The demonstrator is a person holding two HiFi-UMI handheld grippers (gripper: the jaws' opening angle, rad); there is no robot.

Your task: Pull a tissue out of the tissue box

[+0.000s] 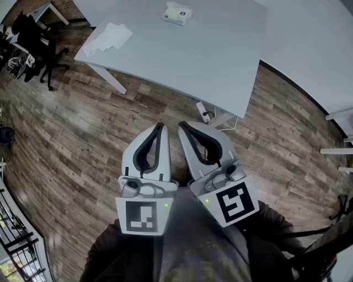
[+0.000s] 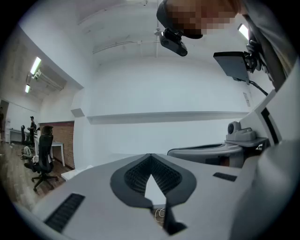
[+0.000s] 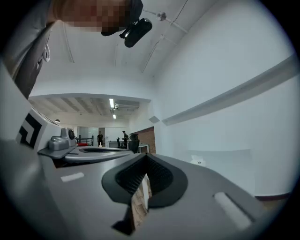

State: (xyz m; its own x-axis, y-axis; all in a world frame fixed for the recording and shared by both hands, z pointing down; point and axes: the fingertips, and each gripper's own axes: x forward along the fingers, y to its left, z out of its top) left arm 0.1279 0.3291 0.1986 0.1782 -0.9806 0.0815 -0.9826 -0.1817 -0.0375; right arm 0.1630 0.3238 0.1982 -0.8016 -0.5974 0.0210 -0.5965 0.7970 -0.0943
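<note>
The tissue box [image 1: 177,14] stands at the far end of the grey table [image 1: 209,60], with a tissue sticking up from its top. A loose pile of white tissues [image 1: 110,36] lies near the table's left corner. Both grippers hang side by side over the wooden floor, close to the person's body and well short of the table. My left gripper [image 1: 161,126] [image 2: 151,155] is shut with nothing in it. My right gripper [image 1: 182,126] [image 3: 146,155] is shut and empty too. In the right gripper view the box shows as a small white shape [image 3: 198,162] far off.
Black office chairs [image 1: 36,44] stand at the upper left. A white power strip with a cable [image 1: 204,113] lies on the floor by the table's near edge. A second pale table [image 1: 314,49] fills the upper right, and a railing [image 1: 16,237] is at the lower left.
</note>
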